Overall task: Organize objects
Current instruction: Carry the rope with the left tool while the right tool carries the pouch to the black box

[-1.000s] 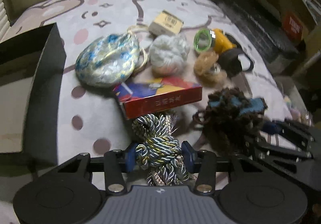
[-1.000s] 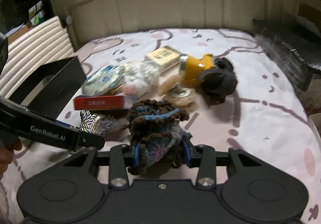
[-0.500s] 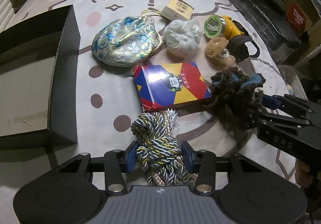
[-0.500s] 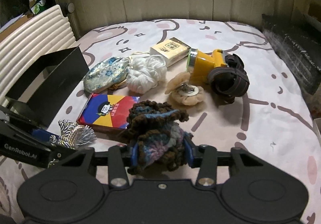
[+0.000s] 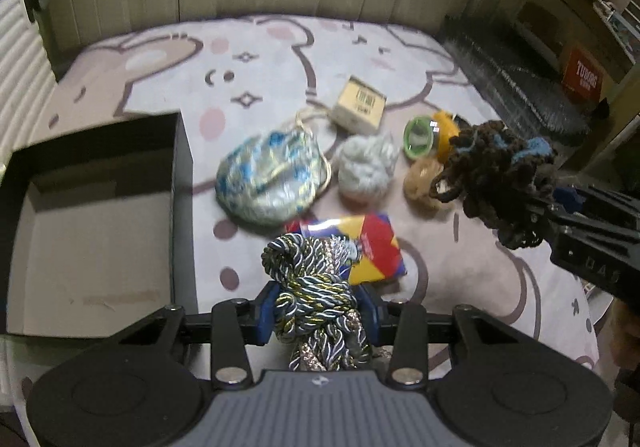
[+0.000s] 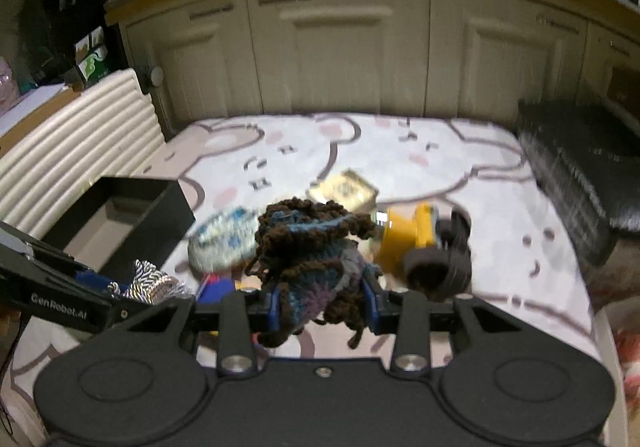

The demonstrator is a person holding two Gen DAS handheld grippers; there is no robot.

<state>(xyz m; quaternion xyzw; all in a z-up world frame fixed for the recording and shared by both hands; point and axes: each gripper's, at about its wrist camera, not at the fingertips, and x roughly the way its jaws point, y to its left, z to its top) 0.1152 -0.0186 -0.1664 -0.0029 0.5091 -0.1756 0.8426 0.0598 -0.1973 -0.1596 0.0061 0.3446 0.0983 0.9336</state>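
My left gripper (image 5: 316, 311) is shut on a knotted blue, white and gold rope (image 5: 312, 287), held above the table beside the open black box (image 5: 182, 207). My right gripper (image 6: 322, 303) is shut on a brown and blue crocheted piece (image 6: 312, 247), lifted off the table; it also shows in the left wrist view (image 5: 500, 175). On the table lie a blue floral pouch (image 5: 268, 179), a white fluffy ball (image 5: 366, 169), a red, yellow and blue card box (image 5: 372, 247), a beige small box (image 5: 360, 105), a yellow headlamp (image 6: 416, 239) and a tan puff (image 5: 420, 183).
The table has a pink bear-print cloth (image 5: 280, 59). A white ribbed radiator (image 6: 80, 139) stands at the left. Cream cabinet doors (image 6: 332, 55) run behind the table. A dark bubble-wrap bundle (image 6: 580, 167) lies along the right edge.
Both grippers have lifted with their loads and tilted up. The crocheted piece now hangs clear of the table. The left gripper has moved nearer the black box.
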